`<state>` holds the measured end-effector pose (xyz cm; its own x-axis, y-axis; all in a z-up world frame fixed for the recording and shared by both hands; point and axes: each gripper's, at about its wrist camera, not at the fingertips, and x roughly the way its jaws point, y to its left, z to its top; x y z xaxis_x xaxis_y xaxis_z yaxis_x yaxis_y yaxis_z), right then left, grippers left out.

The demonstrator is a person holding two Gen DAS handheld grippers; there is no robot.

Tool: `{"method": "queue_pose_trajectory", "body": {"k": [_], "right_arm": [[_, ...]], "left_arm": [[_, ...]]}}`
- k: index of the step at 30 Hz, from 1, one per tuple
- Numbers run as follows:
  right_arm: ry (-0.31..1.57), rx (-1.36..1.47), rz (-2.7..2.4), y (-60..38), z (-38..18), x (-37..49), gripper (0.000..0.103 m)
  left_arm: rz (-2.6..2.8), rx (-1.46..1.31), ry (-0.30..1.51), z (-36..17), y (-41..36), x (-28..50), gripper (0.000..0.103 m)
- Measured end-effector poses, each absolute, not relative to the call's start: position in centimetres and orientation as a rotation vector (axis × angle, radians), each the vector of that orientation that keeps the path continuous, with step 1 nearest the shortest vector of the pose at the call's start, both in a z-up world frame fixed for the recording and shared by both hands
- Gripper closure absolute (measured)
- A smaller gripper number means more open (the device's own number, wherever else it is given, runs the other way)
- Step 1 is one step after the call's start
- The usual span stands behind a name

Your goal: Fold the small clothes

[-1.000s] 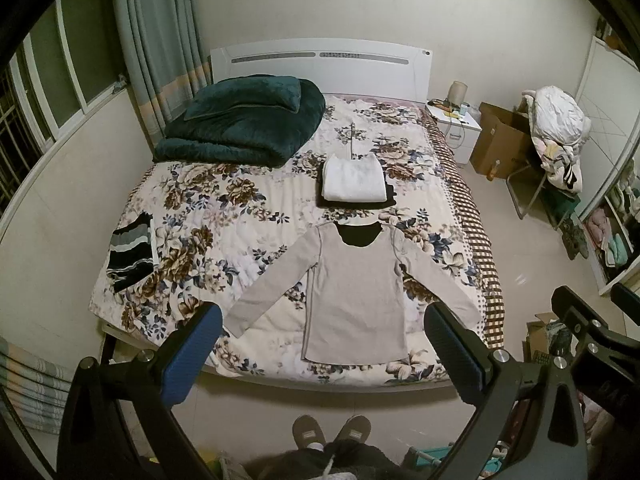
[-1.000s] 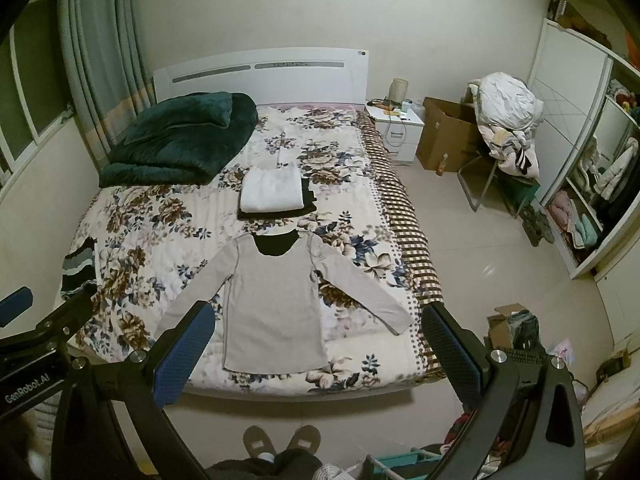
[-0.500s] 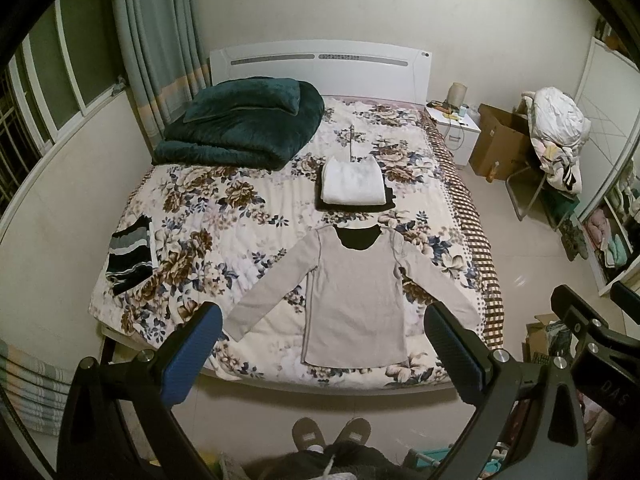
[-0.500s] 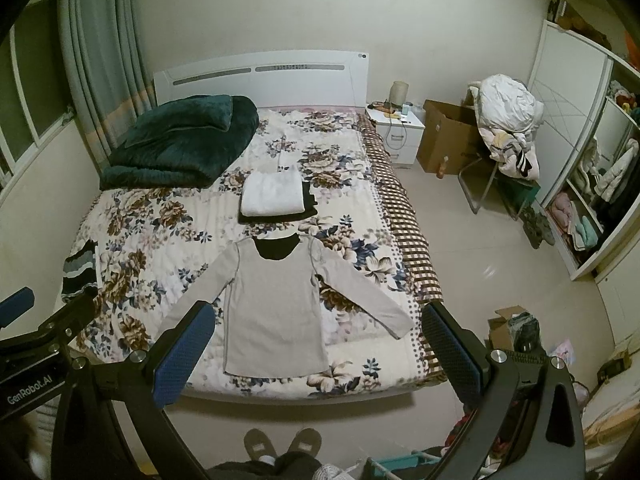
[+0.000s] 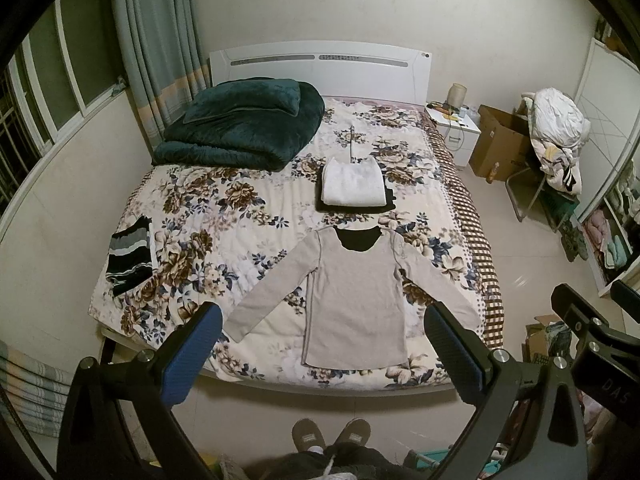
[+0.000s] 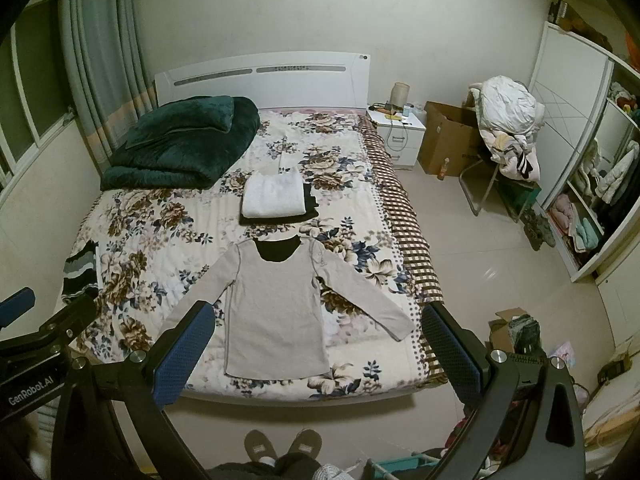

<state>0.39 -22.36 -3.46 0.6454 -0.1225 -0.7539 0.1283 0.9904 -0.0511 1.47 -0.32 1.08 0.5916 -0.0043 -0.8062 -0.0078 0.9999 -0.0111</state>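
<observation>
A grey long-sleeved top (image 5: 354,296) lies flat, front up, sleeves spread, at the foot of the floral bed (image 5: 208,216); it also shows in the right wrist view (image 6: 272,312). Beyond its collar sits a folded white garment (image 5: 352,183) on a folded black one (image 5: 390,200), also seen in the right wrist view (image 6: 274,197). My left gripper (image 5: 322,334) is open and empty, held high above the bed's foot. My right gripper (image 6: 314,330) is open and empty at a similar height.
A dark green duvet (image 5: 244,124) lies at the bed's head left. A striped garment (image 5: 130,256) lies at the bed's left edge. A nightstand (image 6: 396,132), cardboard box (image 6: 450,138), laden chair (image 6: 508,136) and wardrobe (image 6: 580,184) stand right. My slippered feet (image 5: 330,434) stand at the bed's foot.
Both views have shifted slightly, so the bed sits a little lower in frame. The clothes have not moved and both grippers stay open.
</observation>
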Motion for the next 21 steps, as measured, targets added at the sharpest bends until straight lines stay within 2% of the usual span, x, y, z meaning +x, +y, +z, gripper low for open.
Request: {"method": "queue_pose_trajectory", "body": {"k": [21], "right_arm": [[0.856, 0.008, -0.143, -22.43, -2.78, 0.75, 0.000]], "left_arm": [[0.000, -0.016, 0.935, 1.07, -0.28, 1.42, 0.000]]}}
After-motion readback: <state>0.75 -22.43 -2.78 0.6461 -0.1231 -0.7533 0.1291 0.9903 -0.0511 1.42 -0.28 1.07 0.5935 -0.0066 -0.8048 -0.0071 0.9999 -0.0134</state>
